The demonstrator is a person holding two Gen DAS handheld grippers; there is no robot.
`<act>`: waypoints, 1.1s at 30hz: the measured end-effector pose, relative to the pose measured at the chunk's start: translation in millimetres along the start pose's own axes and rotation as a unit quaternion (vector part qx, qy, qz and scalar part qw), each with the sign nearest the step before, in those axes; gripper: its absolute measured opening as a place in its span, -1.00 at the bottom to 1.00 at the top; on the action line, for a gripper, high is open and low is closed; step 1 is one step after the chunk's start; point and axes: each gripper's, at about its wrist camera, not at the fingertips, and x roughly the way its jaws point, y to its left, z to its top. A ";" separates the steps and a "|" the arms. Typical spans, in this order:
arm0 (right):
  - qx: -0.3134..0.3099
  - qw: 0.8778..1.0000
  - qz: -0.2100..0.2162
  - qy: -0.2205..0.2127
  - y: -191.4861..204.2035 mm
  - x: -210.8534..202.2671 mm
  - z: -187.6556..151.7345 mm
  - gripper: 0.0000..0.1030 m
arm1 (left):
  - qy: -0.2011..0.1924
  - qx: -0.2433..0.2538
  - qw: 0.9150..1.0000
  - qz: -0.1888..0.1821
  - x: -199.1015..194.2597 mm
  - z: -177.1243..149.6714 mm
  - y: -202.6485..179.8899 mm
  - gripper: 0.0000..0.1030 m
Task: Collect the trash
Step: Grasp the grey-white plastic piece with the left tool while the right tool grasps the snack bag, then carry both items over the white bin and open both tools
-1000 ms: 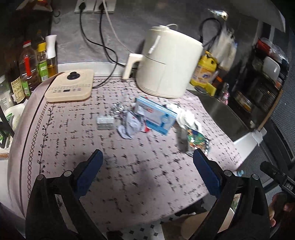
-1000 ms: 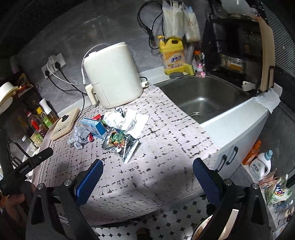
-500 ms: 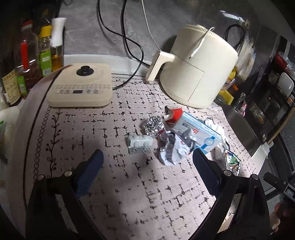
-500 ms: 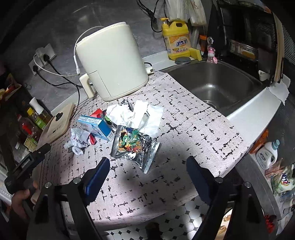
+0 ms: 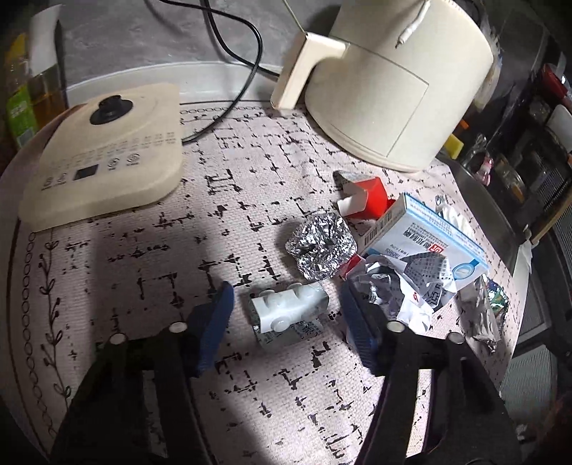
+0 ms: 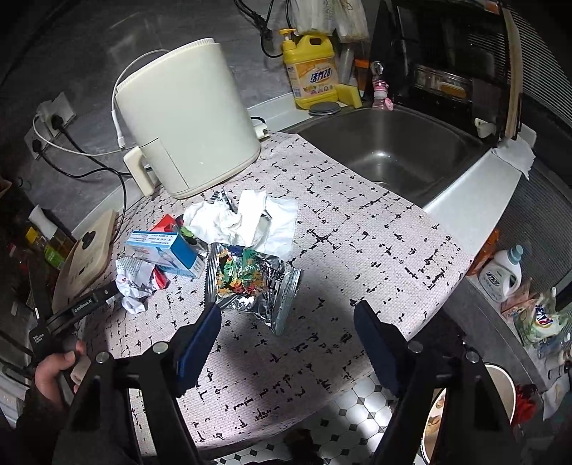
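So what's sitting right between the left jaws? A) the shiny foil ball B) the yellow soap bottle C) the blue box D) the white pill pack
D: the white pill pack lies on the mat between the open jaws of the left gripper; the foil ball and blue box lie beyond them.

The work surface is a counter covered by a pale mat (image 6: 357, 229) printed with black broken-grid marks; its left border carries a leaf-vine pattern. The wall (image 5: 143, 32) behind is grey, stone-textured, and carries a double outlet (image 6: 50, 121) with two black plugs. A stainless sink (image 6: 389, 150) is recessed at the right end of the counter, edged by a white rim. The floor (image 6: 343, 422) is white octagonal tile with small black insets. Lighting is uneven: a bright pool falls on the mat centre; the periphery stays dark.
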 end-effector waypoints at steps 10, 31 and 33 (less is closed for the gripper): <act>-0.011 1.000 0.001 0.015 12.7 26.3 9.9 0.45 | -0.016 -0.007 1.000 0.001 -17.8 -4.8 12.8 -0.13; -0.059 0.991 0.082 0.083 8.3 56.3 1.9 -0.93 | -0.051 -0.045 0.996 0.052 -87.5 -50.7 15.9 -0.13; -0.064 0.991 0.089 0.079 2.7 45.5 -0.1 -0.94 | -0.054 -0.045 0.996 0.050 -91.2 -53.3 3.9 -0.13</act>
